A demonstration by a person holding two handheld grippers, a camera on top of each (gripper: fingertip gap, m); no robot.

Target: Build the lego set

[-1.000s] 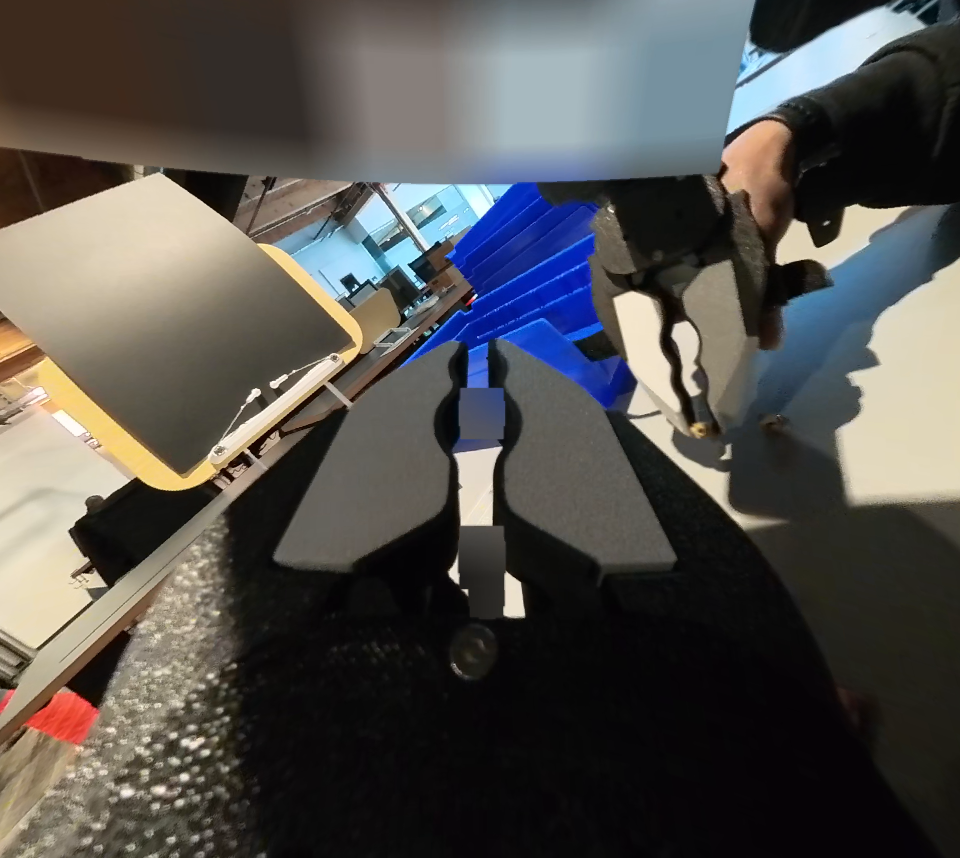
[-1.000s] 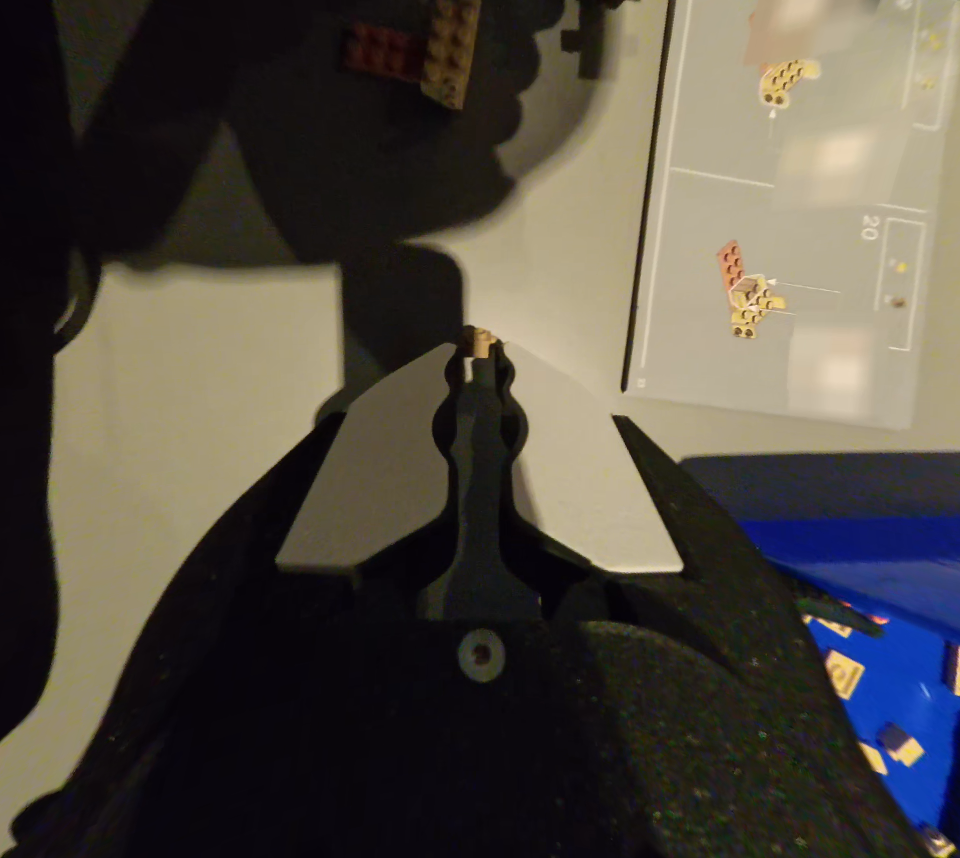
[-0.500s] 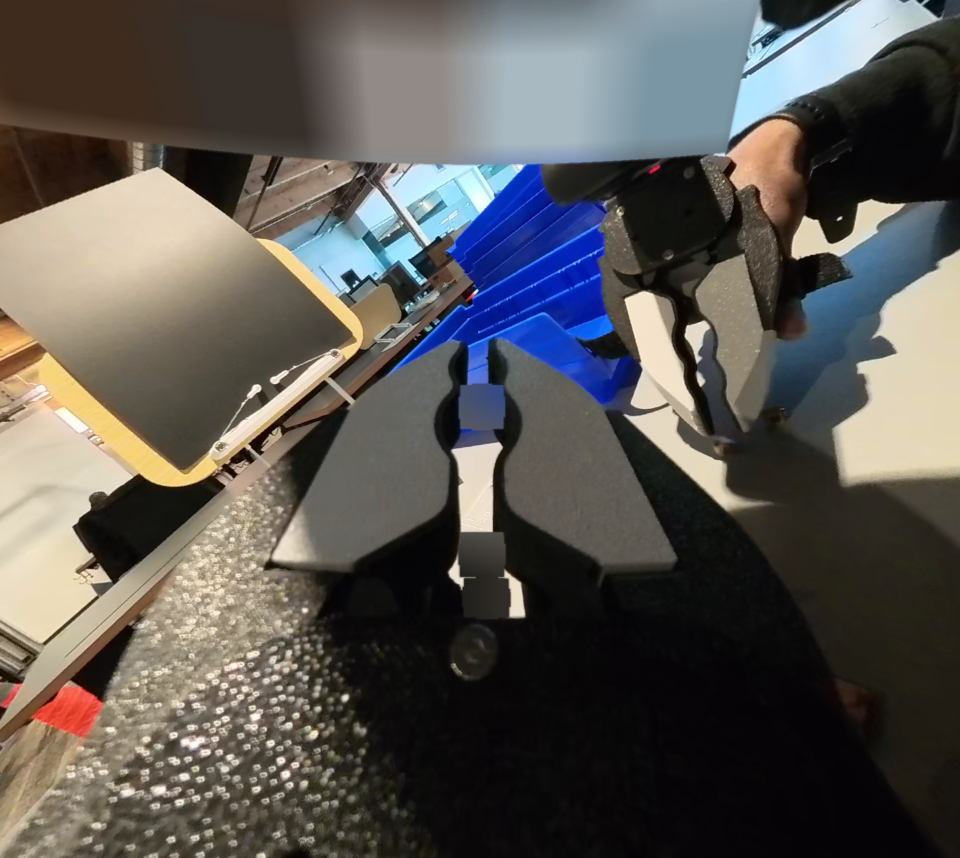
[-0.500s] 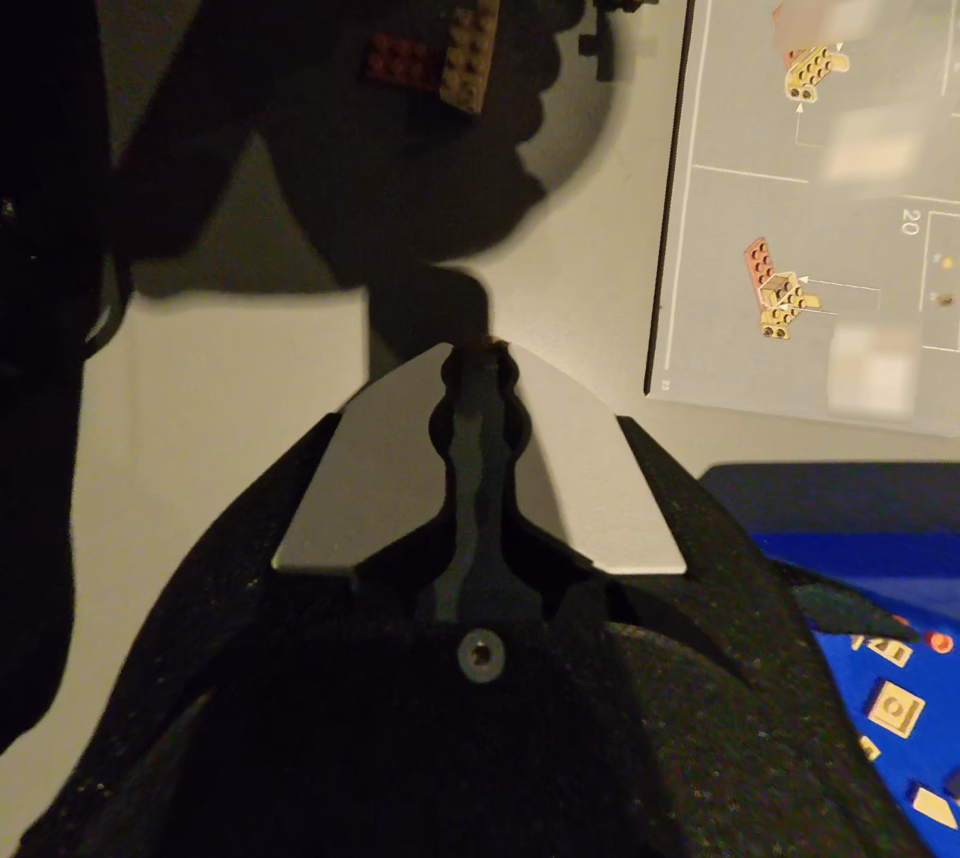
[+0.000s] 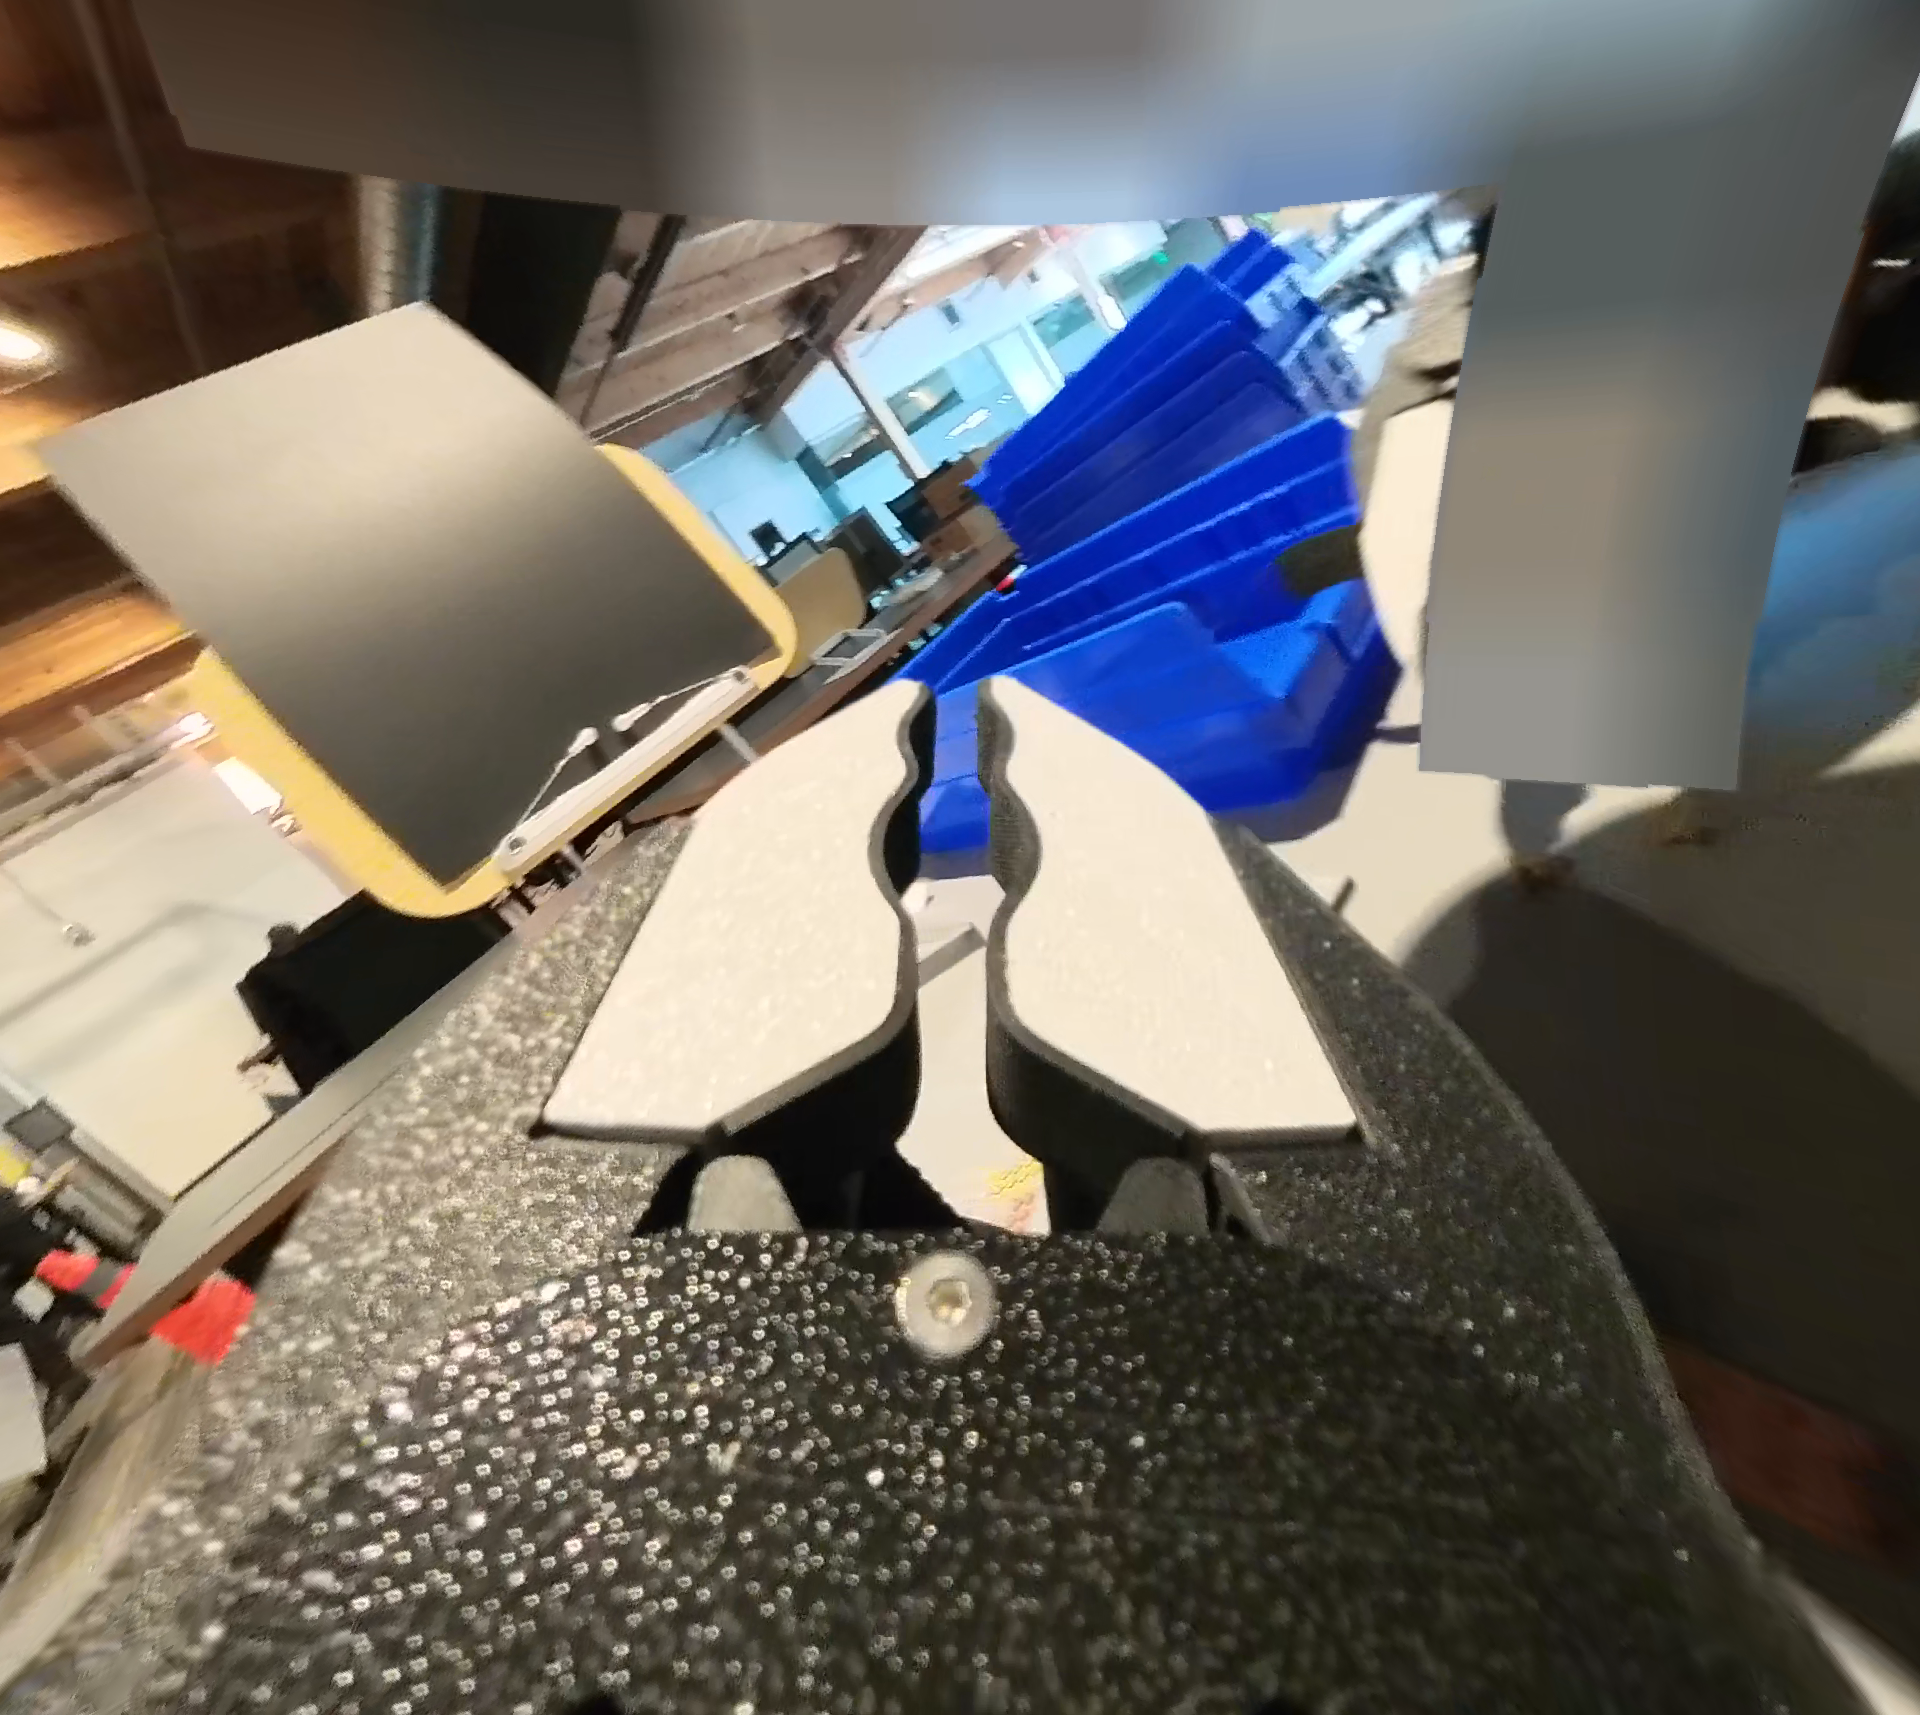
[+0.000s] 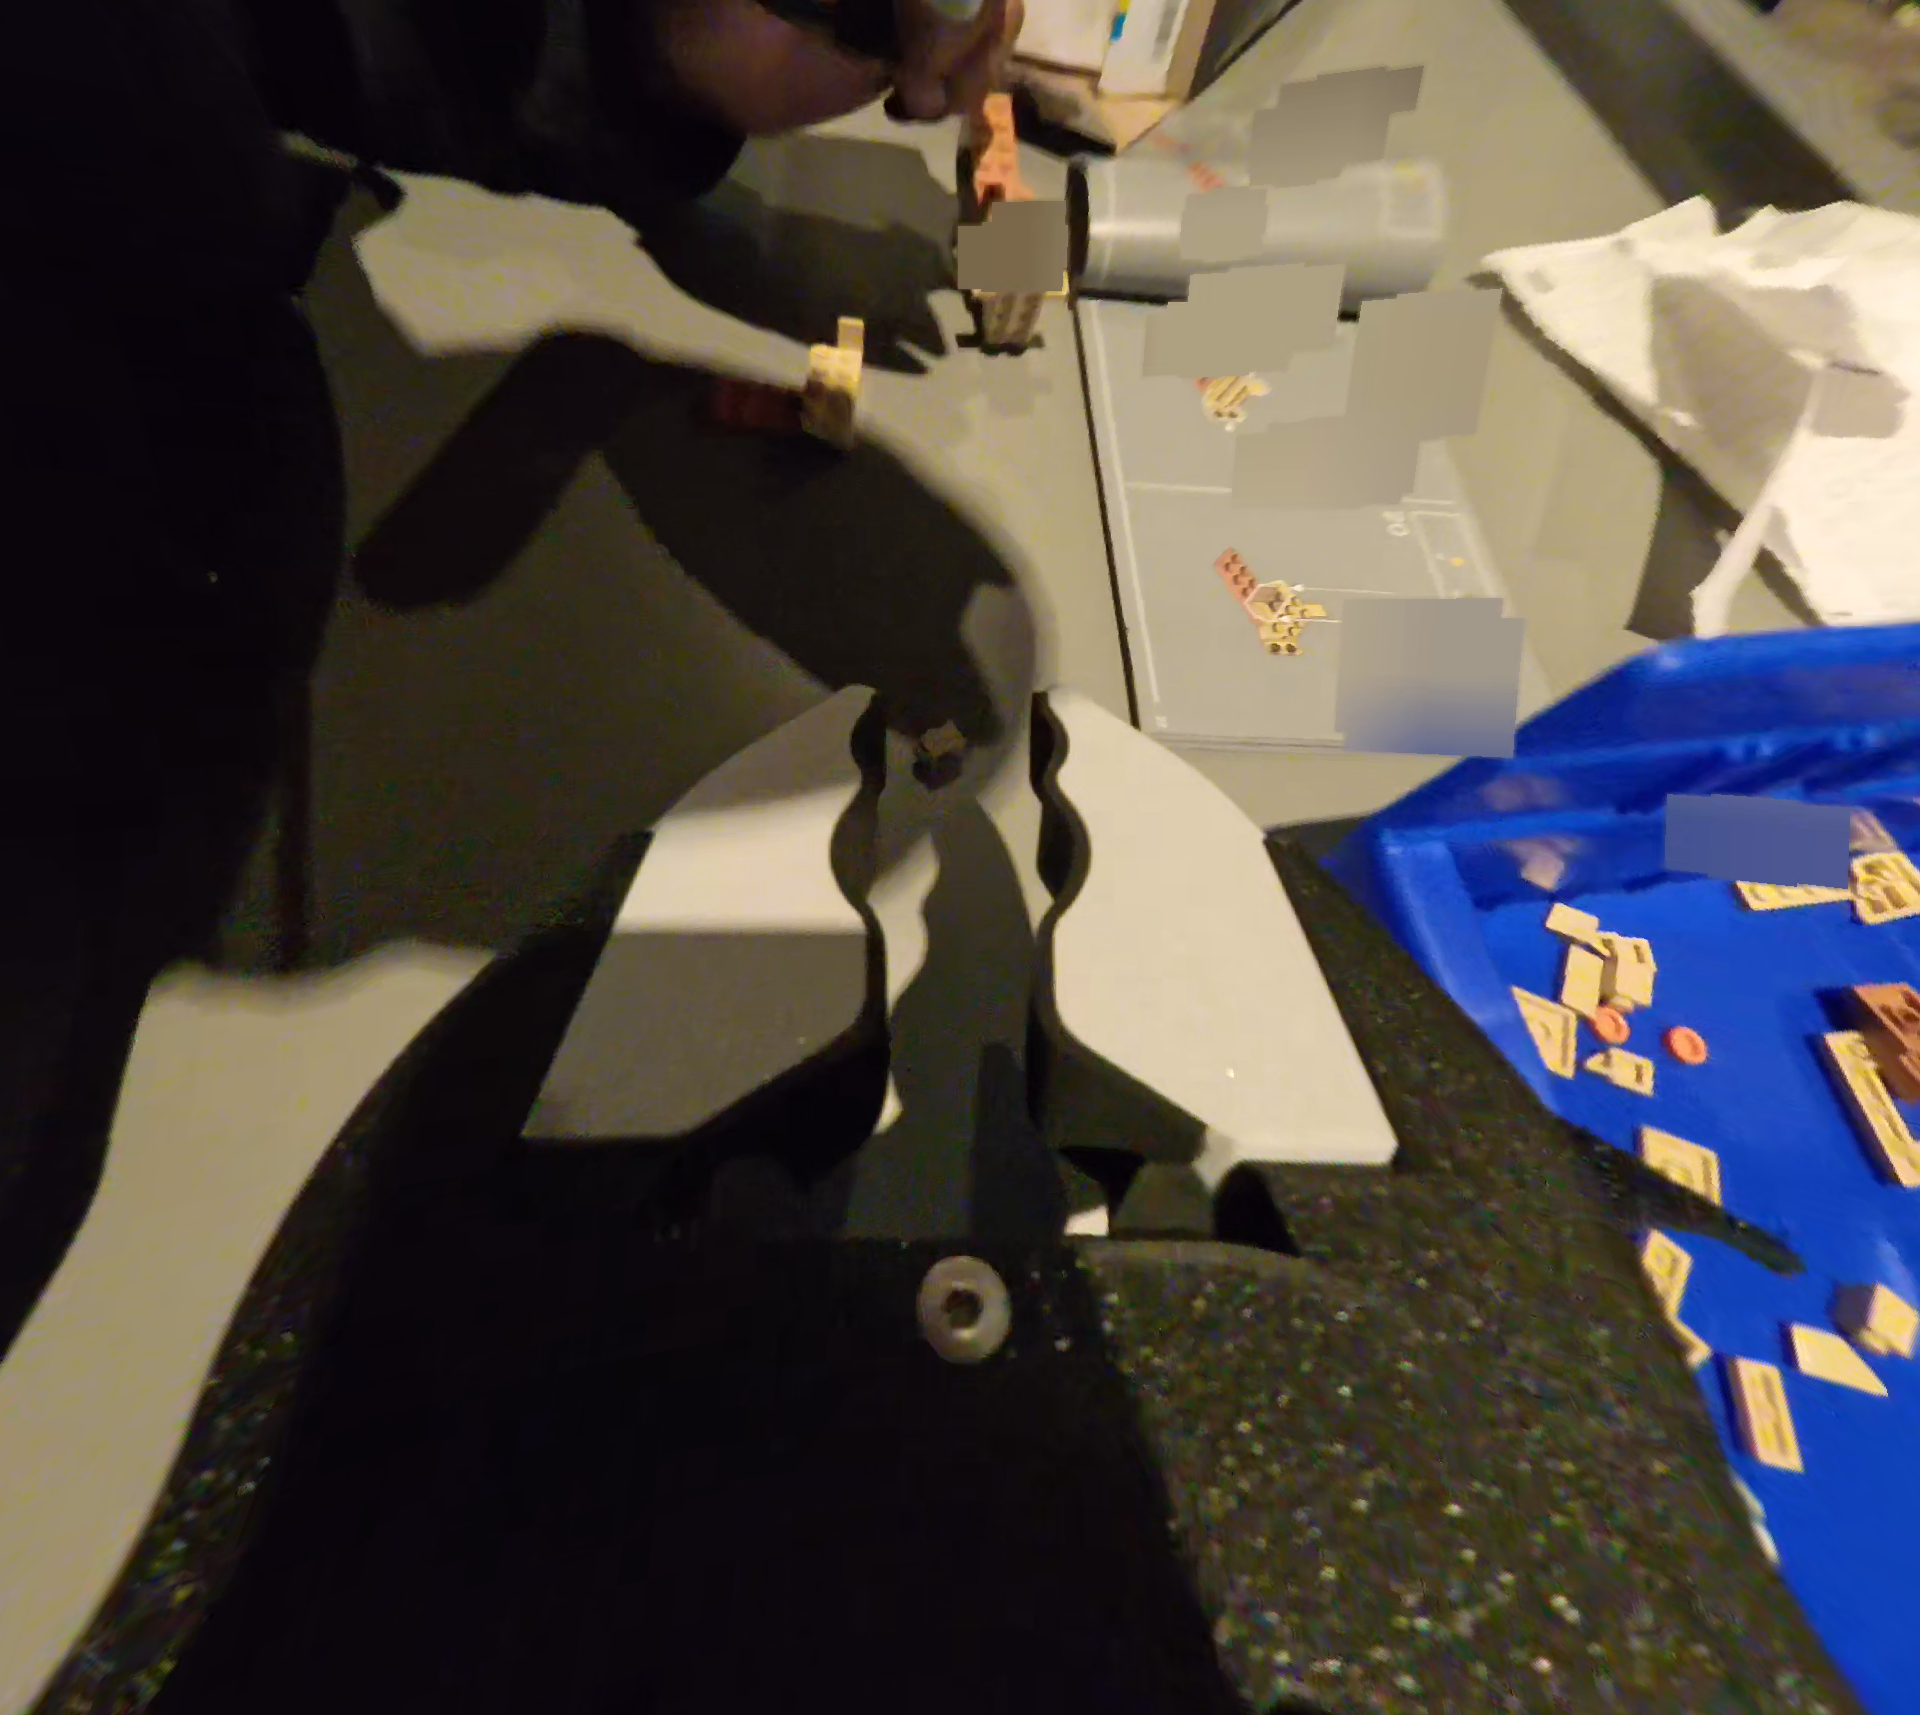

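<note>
Right tongs [image 6: 951,730] were clamped on a tan stud 1 s ago, now spread; stud [image 6: 938,749] lies loose on table [image 6: 499,730] between the tips. Left view: right tongs gone from 2 o'clock.

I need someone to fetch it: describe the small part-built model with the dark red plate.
Start at the instruction booklet lying open on the grey table. Left of its edge sits the part-built model: tan bricks on a dark red plate, lying flat, unlike the upright figure behind.

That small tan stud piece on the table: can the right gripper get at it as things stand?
Probably yes. The right gripper has its jaws open, and the small tan piece lies on the table between their tips with nothing in the way.
</note>
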